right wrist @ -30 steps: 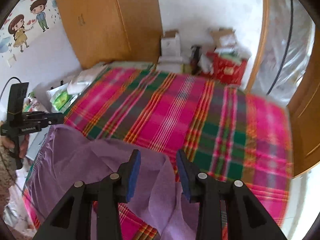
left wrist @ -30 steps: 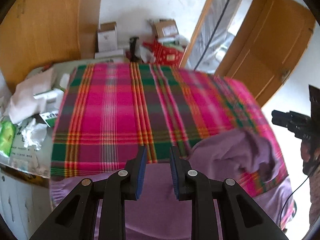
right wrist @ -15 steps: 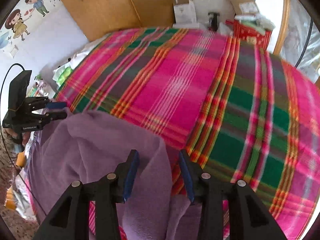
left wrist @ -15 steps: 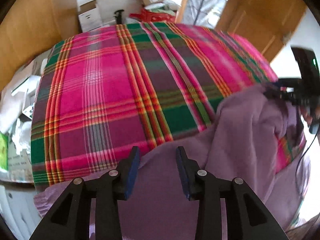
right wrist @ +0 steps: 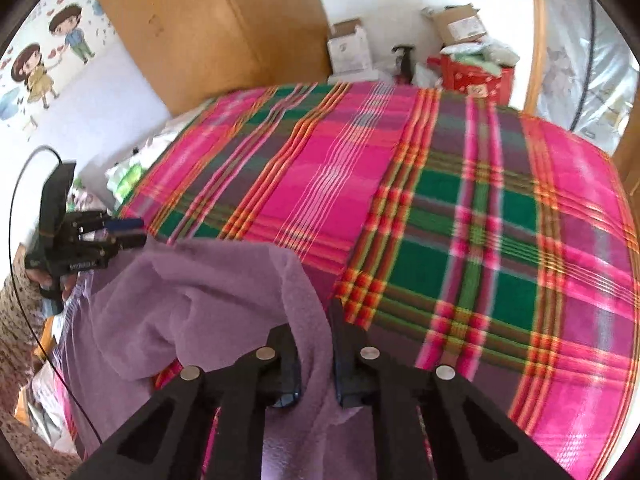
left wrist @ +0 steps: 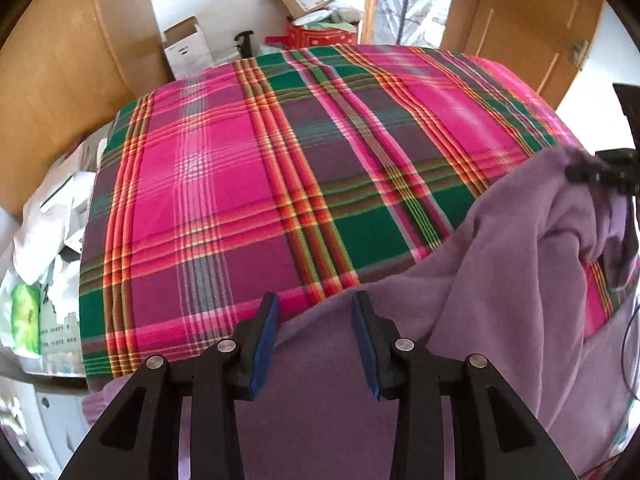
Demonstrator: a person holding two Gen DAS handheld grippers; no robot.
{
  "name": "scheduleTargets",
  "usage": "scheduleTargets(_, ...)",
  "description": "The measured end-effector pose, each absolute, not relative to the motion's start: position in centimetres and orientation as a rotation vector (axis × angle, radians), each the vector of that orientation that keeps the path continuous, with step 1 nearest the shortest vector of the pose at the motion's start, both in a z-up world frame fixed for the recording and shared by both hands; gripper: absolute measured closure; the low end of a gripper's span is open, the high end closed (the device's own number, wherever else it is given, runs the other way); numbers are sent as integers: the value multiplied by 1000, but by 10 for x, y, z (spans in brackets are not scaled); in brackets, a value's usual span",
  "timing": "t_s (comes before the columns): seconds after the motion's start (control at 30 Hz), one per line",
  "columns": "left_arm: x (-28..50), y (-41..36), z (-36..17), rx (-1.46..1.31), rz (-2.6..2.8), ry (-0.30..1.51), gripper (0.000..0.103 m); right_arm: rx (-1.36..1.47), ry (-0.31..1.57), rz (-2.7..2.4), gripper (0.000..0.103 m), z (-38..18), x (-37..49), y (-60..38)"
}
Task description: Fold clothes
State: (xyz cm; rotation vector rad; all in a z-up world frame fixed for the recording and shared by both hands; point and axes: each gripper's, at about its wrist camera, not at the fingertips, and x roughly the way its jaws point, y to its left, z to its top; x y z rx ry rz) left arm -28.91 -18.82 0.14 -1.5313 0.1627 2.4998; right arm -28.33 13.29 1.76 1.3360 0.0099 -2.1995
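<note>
Ahead of both grippers spreads the bed's pink, green and orange plaid woven blanket (left wrist: 248,184), reaching to the far wall. Nearer, the soft purple fleece garment (left wrist: 500,264) lies bunched on the blanket's near edge, directly under the left gripper (left wrist: 315,336) and running over to the right gripper (right wrist: 314,354). The right gripper is clamped on a fold of the garment, cloth squeezed between its fingers and lifted off the blanket. The left gripper's jaws stand apart above the fleece, blue pads (left wrist: 267,340) showing, nothing between them.
</note>
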Motion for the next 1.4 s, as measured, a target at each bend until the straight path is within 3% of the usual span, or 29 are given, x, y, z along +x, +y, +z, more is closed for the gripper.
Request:
scheduleTargets(0.33, -280, -172, 3, -1457, 2425, 359, 64, 1369, -37, -2223, 91, 9, -281, 147)
scheduleTargets(0.53, -280, -170, 4, -1456, 2418, 331, 64, 1378, -78, -2222, 91, 2, -286, 147)
scheduleTargets(0.6, -280, -169, 4, -1457, 2416, 318, 73, 1374, -78, -2227, 91, 2, -286, 147)
scheduleTargets(0.63, -280, -169, 4, -1458, 2415, 312, 91, 1369, -76, -2232, 91, 3, -285, 146)
scheduleTargets(0.67, -281, -168, 4, -1460, 2425, 316, 98, 1363, -73, -2240, 91, 3, -284, 146)
scheduleTargets(1.4, -322, -191, 5, -1480, 2701, 140, 103, 1330, 19, -2419, 91, 13, -340, 124)
